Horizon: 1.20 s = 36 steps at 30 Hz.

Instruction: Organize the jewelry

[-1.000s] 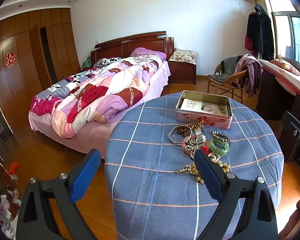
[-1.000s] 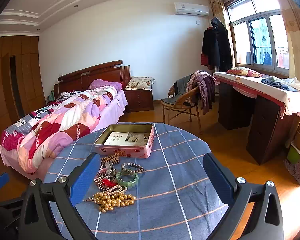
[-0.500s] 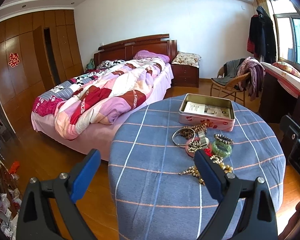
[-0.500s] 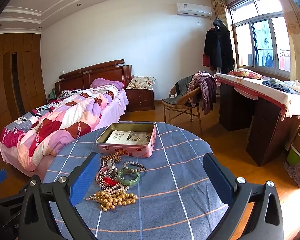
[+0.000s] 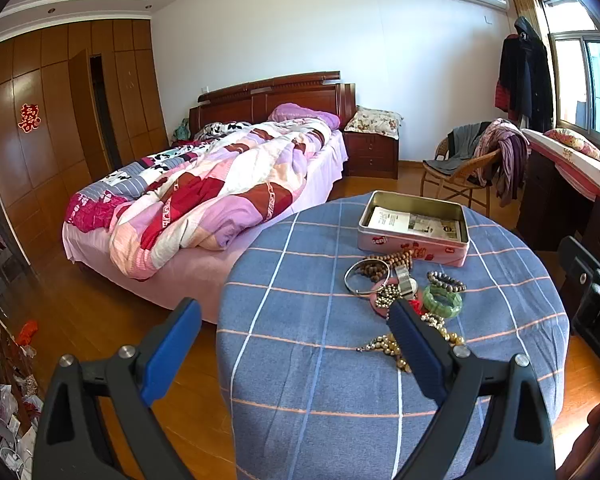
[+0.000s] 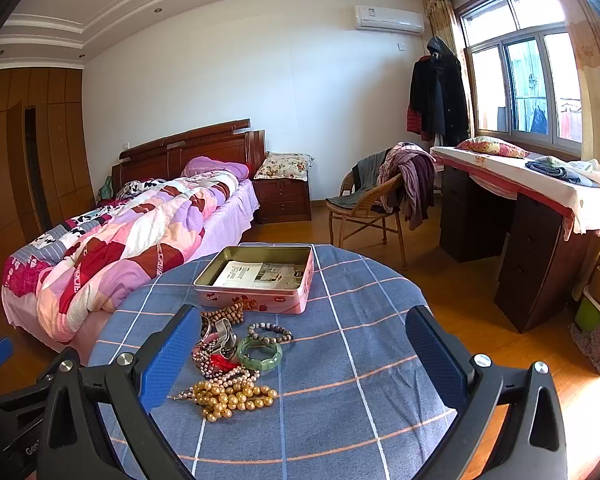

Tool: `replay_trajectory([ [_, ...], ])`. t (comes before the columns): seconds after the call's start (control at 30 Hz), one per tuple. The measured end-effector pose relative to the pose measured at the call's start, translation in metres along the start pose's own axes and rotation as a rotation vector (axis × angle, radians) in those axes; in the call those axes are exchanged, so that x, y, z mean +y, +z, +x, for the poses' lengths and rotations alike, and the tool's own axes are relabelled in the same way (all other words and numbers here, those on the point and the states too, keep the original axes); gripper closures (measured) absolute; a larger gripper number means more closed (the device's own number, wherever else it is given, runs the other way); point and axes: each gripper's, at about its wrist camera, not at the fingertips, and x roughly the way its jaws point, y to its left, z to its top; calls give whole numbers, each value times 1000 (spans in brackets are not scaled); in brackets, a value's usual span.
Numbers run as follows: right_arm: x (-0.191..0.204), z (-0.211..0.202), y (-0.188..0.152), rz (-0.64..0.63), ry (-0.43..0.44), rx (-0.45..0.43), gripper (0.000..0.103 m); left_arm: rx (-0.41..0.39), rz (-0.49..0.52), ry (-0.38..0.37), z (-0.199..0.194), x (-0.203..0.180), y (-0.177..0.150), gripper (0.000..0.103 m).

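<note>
A heap of jewelry [image 6: 236, 360] lies on the round table with a blue checked cloth [image 6: 340, 380]: a gold bead necklace [image 6: 228, 396], a green bangle [image 6: 260, 354], a dark bead bracelet [image 6: 271, 332], a silver bangle [image 5: 366, 278] and brown wooden beads [image 5: 388, 260]. Behind the heap stands an open pink tin [image 6: 260, 278] with paper inside. My left gripper [image 5: 294, 344] hangs open above the table's near left edge. My right gripper [image 6: 304, 350] is open above the table, the heap beside its left finger. Neither touches anything.
A bed with a patchwork quilt [image 5: 204, 196] stands left of the table. A wicker chair draped with clothes [image 6: 380, 200] and a dark desk [image 6: 532, 232] are at the right. Clutter lies on the wooden floor at the far left [image 5: 4, 380].
Both grippers have drawn back and tilted slightly, so the table and jewelry sit a little farther and more to the right in the left view. Nothing was grasped.
</note>
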Motion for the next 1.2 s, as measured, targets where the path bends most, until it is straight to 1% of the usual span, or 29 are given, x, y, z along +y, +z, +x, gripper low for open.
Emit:
replay_trajectory([
  [0.47,-2,3,-1,1,5,12,1,-2,0,0,-1,-1,0,7],
  [0.63,-1,7,-3,-8,6,21,1,9,-2,0,2,1,0,7],
  [1.07,2,30,-12,-26,6,62,1,59,17,3,25,-3,-5,7],
  [1.2,-5,47,-19,-33,-8,95,1,114,53,1,49,-3,-13,6],
])
